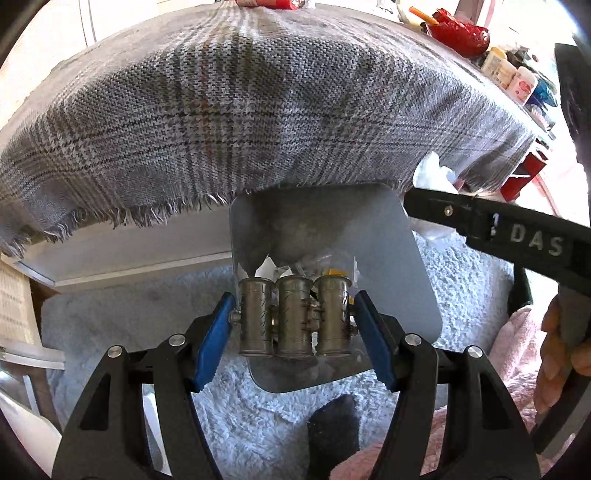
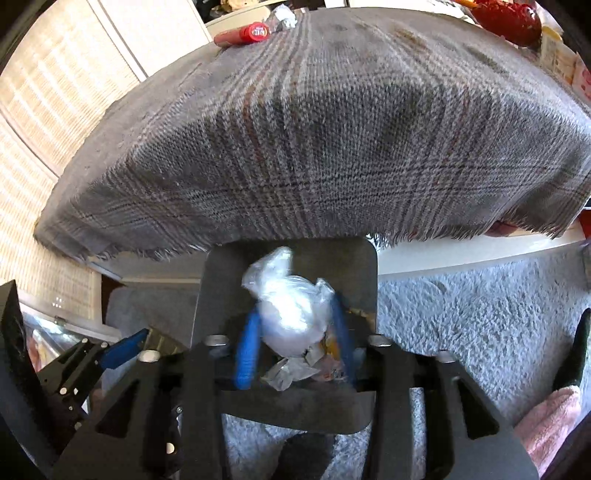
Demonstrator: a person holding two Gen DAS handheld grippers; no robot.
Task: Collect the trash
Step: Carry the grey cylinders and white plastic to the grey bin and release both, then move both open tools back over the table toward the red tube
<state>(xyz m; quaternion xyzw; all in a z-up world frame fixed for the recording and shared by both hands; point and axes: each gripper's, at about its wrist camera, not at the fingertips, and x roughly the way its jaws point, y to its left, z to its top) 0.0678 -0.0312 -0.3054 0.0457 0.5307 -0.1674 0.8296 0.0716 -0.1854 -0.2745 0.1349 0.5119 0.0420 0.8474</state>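
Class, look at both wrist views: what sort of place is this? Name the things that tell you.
Most likely a lived-in room at home: a grey plaid woven cloth with a frayed fringe covers a table, a pale blue shaggy rug lies on the floor, and small white toiletry bottles crowd the far edge.

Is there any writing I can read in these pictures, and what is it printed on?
"DAS": white letters on the black arm of the right tongs, seen from the left camera.
Red tube lying at the far edge of the grey plaid cloth: white logo, too blurred to read.
White jar with a red label: print too small to read.
Nothing else legible.
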